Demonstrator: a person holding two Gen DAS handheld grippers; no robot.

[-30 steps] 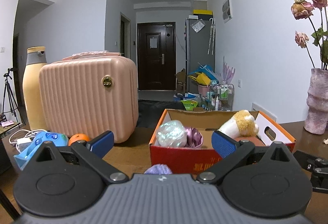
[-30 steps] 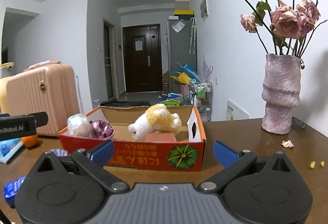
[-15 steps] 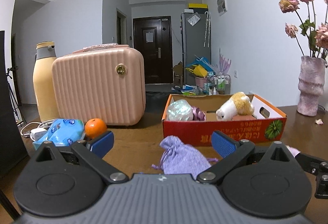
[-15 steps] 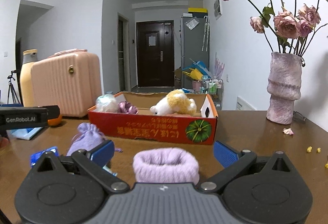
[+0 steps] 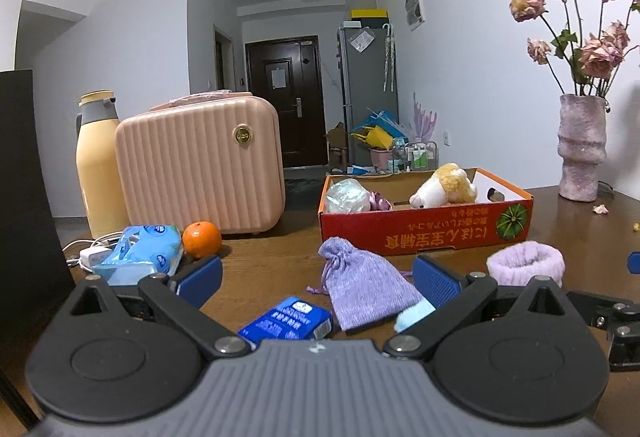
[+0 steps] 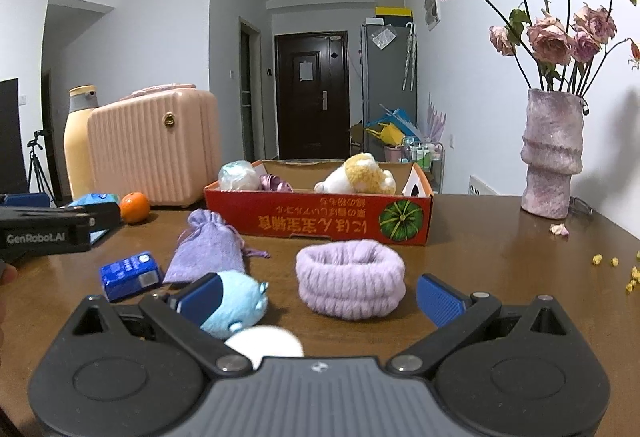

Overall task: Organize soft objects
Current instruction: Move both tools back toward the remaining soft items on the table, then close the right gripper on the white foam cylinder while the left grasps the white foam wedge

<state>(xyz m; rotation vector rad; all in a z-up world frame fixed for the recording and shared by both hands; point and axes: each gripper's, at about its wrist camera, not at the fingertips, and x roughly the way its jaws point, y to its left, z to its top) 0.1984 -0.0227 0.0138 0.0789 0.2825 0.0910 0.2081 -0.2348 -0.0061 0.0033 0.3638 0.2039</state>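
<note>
A red cardboard box [image 5: 432, 233] [image 6: 320, 219] stands mid-table and holds a plush dog [image 5: 444, 189] [image 6: 358, 175], a pearly ball [image 5: 346, 195] and a purple satin item [image 5: 380, 201]. In front lie a lilac drawstring pouch [image 5: 364, 287] [image 6: 208, 247], a lilac knitted band [image 5: 526, 267] [image 6: 350, 285], a light blue plush [image 6: 236, 303] [image 5: 412, 317] and a white ball [image 6: 266, 347]. My left gripper [image 5: 318, 279] is open and empty over the pouch. My right gripper [image 6: 318, 295] is open and empty just before the knitted band.
A small blue packet [image 5: 288, 321] [image 6: 130, 275] lies near the pouch. At the left stand a pink case [image 5: 200, 165], a yellow flask [image 5: 100, 165], a blue tissue pack [image 5: 138, 253] and an orange [image 5: 201, 239]. A vase of dried roses [image 6: 552, 153] stands right.
Both grippers have pulled back from the box toward the near table edge. The pouch, knitted band, blue plush, packet and white ball have come into view. Both stay open.
</note>
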